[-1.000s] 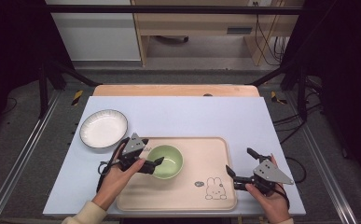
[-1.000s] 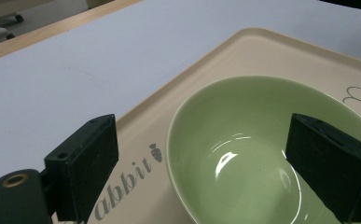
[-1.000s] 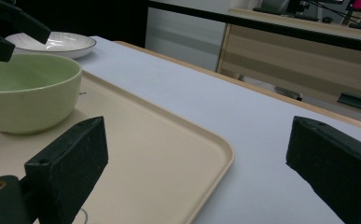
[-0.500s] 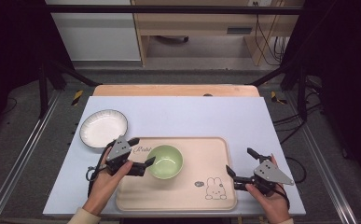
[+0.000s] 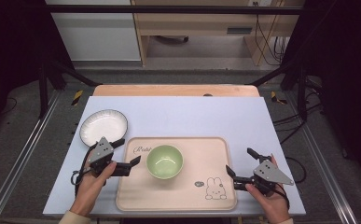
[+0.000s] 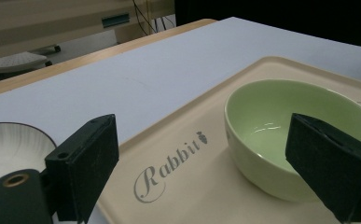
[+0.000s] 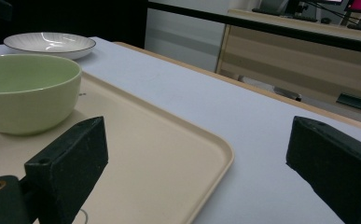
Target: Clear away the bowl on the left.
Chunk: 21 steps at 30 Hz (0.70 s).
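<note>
Green bowl [image 5: 164, 161] sits on your beige tray [image 5: 215, 144], left of middle, with nothing gripping it. Your left gripper [image 5: 122, 156] has its 2 jaws spread wide just beside the bowl's left side, empty; this looks like the approach-to-grasp step. Next, slide 1 jaw over the near rim, then close. Your right gripper [image 5: 240, 163] waits wide open at the tray's right edge.
</note>
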Available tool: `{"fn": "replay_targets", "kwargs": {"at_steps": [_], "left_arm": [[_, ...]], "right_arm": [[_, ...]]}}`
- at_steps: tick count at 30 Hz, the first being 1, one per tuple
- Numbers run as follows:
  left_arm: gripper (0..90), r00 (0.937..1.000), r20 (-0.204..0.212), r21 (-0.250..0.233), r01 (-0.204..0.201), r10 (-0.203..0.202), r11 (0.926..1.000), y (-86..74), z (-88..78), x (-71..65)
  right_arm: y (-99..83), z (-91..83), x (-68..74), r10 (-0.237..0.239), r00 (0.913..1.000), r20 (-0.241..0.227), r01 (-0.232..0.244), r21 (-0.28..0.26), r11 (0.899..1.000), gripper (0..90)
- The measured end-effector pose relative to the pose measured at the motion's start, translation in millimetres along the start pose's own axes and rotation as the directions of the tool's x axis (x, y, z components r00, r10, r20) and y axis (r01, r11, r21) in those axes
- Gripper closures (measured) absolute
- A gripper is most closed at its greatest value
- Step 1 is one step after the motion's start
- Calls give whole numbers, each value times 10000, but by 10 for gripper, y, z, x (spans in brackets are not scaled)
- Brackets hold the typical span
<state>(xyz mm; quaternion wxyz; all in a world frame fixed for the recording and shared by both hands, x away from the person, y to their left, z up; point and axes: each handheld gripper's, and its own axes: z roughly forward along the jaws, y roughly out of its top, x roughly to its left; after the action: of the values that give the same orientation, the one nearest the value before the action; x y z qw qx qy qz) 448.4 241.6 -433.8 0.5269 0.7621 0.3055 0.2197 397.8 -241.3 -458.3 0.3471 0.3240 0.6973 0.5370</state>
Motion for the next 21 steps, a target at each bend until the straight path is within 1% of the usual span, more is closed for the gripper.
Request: {"fn": "replay_targets", "kwargs": {"at_steps": [5,15,17,21], "left_arm": [[96,9998,-105,-454,182,-187,9988,-56,-91,89],[96,9987,-325,-971,353,-386,9946,-95,-251,228],[96,9988,-342,-984,312,-347,9947,-99,-268,240],[96,9985,-348,-1119,374,-415,9930,-119,-316,280]], "right_arm": [[0,-2,-2,18,10000,9,-18,-11,10000,55],[1,-3,-1,32,10000,23,-32,-22,10000,55],[1,-3,-1,32,10000,23,-32,-20,10000,55],[0,-3,-2,21,10000,11,-21,-11,10000,55]]}}
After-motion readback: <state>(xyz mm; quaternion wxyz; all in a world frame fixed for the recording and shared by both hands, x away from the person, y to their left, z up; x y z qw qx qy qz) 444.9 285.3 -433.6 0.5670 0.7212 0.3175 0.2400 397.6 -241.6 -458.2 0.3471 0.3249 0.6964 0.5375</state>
